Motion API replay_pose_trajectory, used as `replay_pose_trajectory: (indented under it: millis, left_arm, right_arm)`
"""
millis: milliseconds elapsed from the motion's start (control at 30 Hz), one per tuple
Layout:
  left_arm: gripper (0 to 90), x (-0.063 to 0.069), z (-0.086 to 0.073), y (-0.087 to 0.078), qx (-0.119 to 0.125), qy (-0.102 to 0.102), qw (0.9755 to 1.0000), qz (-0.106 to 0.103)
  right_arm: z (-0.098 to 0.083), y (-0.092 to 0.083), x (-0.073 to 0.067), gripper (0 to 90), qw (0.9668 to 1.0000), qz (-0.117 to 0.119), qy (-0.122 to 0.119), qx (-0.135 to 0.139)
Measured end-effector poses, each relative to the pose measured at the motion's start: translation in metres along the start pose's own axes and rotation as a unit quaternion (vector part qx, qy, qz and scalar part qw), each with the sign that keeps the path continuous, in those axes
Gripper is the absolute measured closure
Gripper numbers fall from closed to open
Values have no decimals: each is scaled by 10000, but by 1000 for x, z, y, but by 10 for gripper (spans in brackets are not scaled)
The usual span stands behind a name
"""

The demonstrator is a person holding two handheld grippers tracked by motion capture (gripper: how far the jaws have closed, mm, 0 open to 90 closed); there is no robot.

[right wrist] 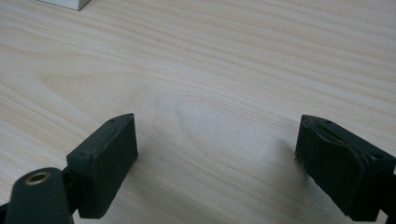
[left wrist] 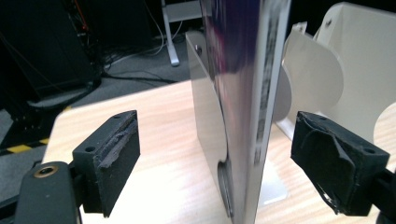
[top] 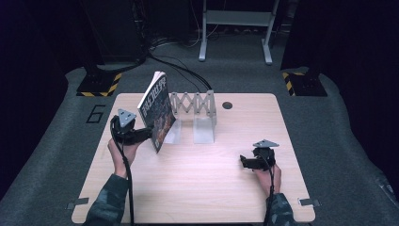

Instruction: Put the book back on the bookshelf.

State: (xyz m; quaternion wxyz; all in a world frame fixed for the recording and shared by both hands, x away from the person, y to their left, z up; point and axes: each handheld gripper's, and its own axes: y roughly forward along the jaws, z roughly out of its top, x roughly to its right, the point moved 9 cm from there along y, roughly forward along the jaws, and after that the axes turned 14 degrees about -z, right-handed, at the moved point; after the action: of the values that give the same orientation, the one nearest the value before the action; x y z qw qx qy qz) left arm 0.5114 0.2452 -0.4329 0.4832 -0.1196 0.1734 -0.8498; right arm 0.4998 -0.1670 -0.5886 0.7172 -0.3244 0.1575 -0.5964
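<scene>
A dark-covered book (top: 157, 110) stands on its edge on the table, tilted and leaning by the left end of a white folding rack (top: 195, 106). My left gripper (top: 148, 134) reaches in from the left at the book's lower edge. In the left gripper view the book (left wrist: 243, 93) stands between the two pads (left wrist: 116, 154) with a gap on each side, so the gripper (left wrist: 219, 154) is open. A white divider (left wrist: 201, 93) of the rack sits just behind the book. My right gripper (top: 244, 161) rests low over the table at the right, open and holding nothing (right wrist: 215, 154).
The wooden table (top: 202, 188) has a round hole (top: 227, 105) near its far edge. More white rack panels (left wrist: 355, 60) stand to the right of the book. Cables and a metal frame (top: 235, 28) lie on the floor beyond the table.
</scene>
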Motion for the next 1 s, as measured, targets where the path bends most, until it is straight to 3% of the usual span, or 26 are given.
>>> replay_pose_trajectory:
  millis: [333, 433, 500, 867, 1000]
  left_arm:
    - [312, 5, -50, 16, -196, -309, 9991, -193]
    - [360, 7, -61, 22, -195, -251, 9994, -151]
    - [396, 9, -68, 26, -214, -323, 9990, -212]
    - [509, 11, -85, 43, -337, -474, 9979, -282]
    - [546, 10, -89, 49, -314, -665, 9968, -303]
  right_arm:
    - [0, 0, 0, 123, 10000, 2, 1, 2]
    - [0, 0, 0, 123, 10000, 3, 0, 2]
    - [0, 0, 0, 123, 10000, 2, -1, 2]
    - [0, 0, 0, 126, 10000, 8, -14, 13]
    - [0, 0, 0, 126, 10000, 7, -1, 7]
